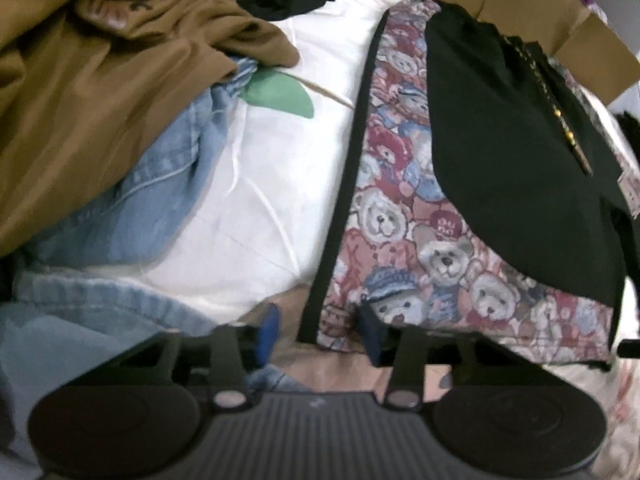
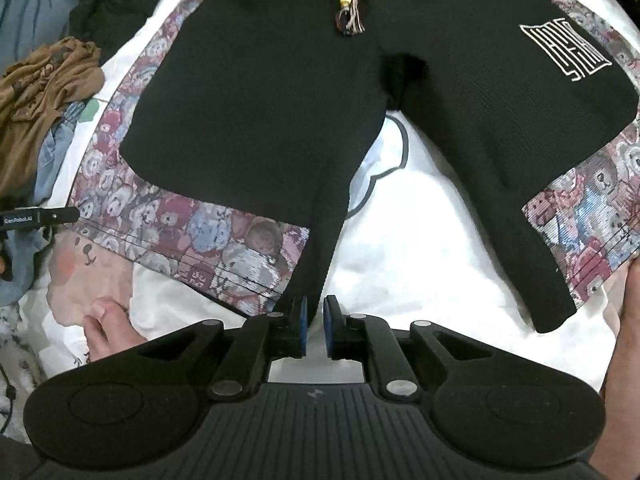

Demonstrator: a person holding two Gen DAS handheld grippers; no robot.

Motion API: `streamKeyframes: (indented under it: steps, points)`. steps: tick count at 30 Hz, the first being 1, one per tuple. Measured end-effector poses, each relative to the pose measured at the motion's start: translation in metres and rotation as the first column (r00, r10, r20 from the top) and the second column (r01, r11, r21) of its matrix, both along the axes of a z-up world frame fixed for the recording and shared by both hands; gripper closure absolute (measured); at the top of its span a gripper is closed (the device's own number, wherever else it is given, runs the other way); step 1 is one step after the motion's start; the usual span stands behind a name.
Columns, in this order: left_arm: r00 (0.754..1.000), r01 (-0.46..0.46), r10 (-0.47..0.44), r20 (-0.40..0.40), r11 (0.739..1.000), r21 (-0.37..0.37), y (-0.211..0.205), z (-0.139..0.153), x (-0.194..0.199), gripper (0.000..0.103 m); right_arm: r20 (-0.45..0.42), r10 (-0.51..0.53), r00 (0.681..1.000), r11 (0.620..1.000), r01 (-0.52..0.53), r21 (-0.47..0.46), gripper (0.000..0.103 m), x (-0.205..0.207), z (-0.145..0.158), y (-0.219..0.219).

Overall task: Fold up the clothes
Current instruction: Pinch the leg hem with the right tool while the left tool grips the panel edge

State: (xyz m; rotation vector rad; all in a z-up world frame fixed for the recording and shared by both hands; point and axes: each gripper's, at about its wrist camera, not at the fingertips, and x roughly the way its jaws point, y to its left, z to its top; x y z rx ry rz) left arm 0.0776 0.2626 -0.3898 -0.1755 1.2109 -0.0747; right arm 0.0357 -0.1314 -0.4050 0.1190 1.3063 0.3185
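Black shorts with teddy-bear side panels lie flat on a white sheet, legs toward me, and a beaded drawstring hangs at the waist. My right gripper sits at the inner hem corner of the left leg. A slim gap shows between its blue pads and no cloth is pinched. My left gripper straddles the outer hem corner of the bear panel. Its pads stand apart, and the black edge stripe lies loose between them.
A brown garment and light denim clothes are heaped to the left. A cardboard box stands behind the shorts. A person's fingers rest on the sheet at lower left, and another hand is at the right edge.
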Motion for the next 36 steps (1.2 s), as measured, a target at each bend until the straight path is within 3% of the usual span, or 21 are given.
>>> streamKeyframes:
  steps: [3, 9, 11, 13, 28, 33, 36]
  points:
    - [1.000, 0.010, -0.010, -0.010, 1.000, -0.021, 0.007, 0.006, -0.001, 0.092, 0.037, 0.016, 0.999, 1.000, -0.015, -0.025, 0.095, -0.003, 0.007, 0.002]
    - [0.999, 0.043, -0.043, 0.006, 0.997, -0.071, 0.013, 0.027, -0.004, 0.093, 0.122, 0.099, 0.988, 0.992, -0.089, -0.086, 0.091, -0.010, 0.021, 0.012]
    - [0.998, 0.056, -0.055, 0.017, 0.996, -0.075, 0.011, 0.037, -0.008, 0.093, 0.140, 0.098, 0.985, 0.993, -0.087, -0.085, 0.072, -0.011, 0.026, 0.013]
    - [0.997, 0.069, -0.066, 0.033, 0.994, -0.084, 0.009, 0.049, -0.013, 0.093, 0.149, 0.085, 0.985, 0.994, -0.075, -0.075, 0.065, -0.010, 0.030, 0.013]
    - [0.985, 0.161, -0.149, 0.082, 0.972, -0.169, -0.014, 0.095, -0.012, 0.094, 0.231, 0.091, 0.969, 0.996, -0.092, -0.009, 0.057, -0.003, 0.058, 0.033]
    - [0.986, 0.157, -0.142, 0.088, 0.969, -0.189, -0.040, 0.085, 0.008, 0.095, 0.273, 0.139, 0.952, 0.987, -0.155, 0.039, 0.057, 0.002, 0.065, 0.050]
    - [0.987, 0.152, -0.136, 0.079, 0.959, -0.238, -0.046, 0.088, 0.015, 0.095, 0.291, 0.176, 0.940, 0.975, -0.207, 0.078, 0.056, 0.005, 0.067, 0.067]
